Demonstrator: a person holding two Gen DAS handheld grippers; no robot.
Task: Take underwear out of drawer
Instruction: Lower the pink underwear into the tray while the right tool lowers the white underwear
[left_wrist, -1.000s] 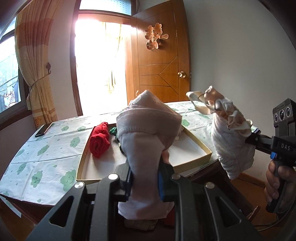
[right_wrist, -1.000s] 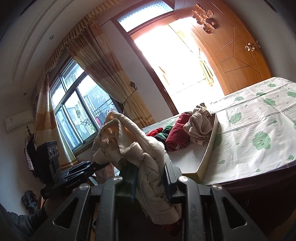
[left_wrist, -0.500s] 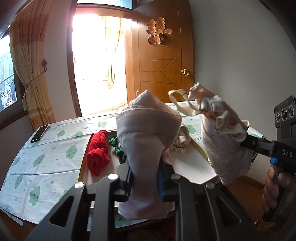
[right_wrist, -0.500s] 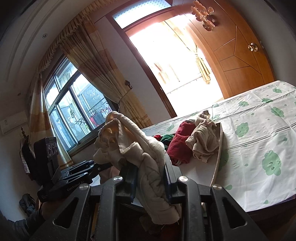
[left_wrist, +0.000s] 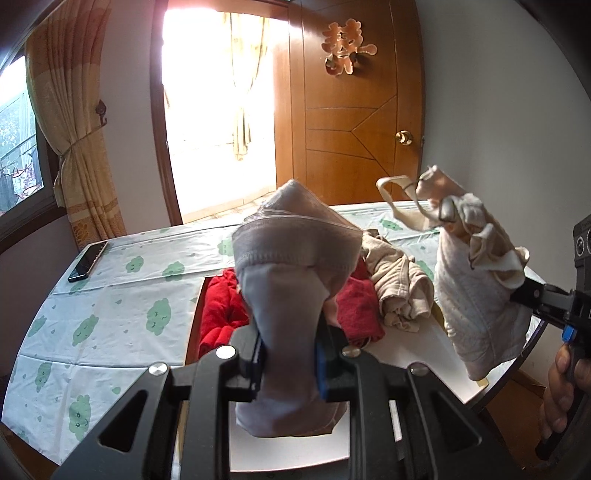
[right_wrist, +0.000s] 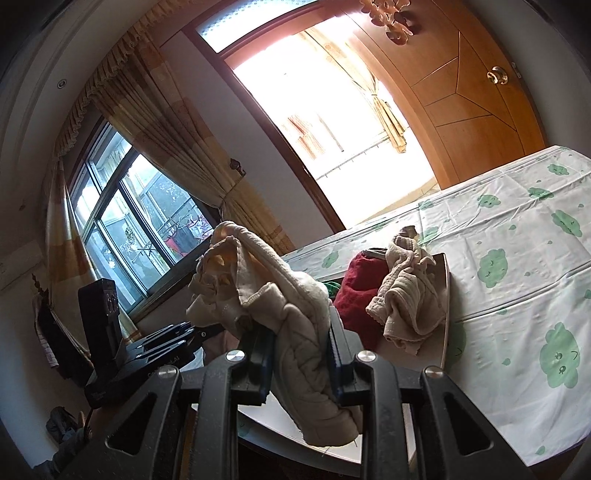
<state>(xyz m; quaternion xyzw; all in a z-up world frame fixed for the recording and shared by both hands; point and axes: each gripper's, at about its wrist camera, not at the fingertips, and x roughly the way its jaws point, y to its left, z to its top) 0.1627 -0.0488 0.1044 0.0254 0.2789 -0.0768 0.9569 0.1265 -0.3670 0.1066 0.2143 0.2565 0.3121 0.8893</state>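
Observation:
My left gripper (left_wrist: 290, 360) is shut on pale grey-white underwear (left_wrist: 291, 266), held upright over the near end of a shallow white tray (left_wrist: 417, 363) on the table. My right gripper (right_wrist: 299, 363) is shut on cream underwear (right_wrist: 273, 299); the same piece shows in the left wrist view (left_wrist: 476, 291), held above the tray's right side. In the tray lie red garments (left_wrist: 221, 314), a beige crumpled piece (left_wrist: 399, 284) and a bit of green cloth (right_wrist: 332, 286). The left gripper body (right_wrist: 147, 354) shows at the lower left of the right wrist view.
The table carries a white cloth with green cloud prints (left_wrist: 110, 306). A black phone (left_wrist: 88, 260) lies at its far left. Behind stand a wooden door (left_wrist: 351, 110), a bright doorway and curtains (left_wrist: 74, 140). The tray's right rim (right_wrist: 447, 306) is thin and raised.
Both grippers have risen and moved forward over the tray with their garments still held. The tray and table now lie lower and closer in both views.

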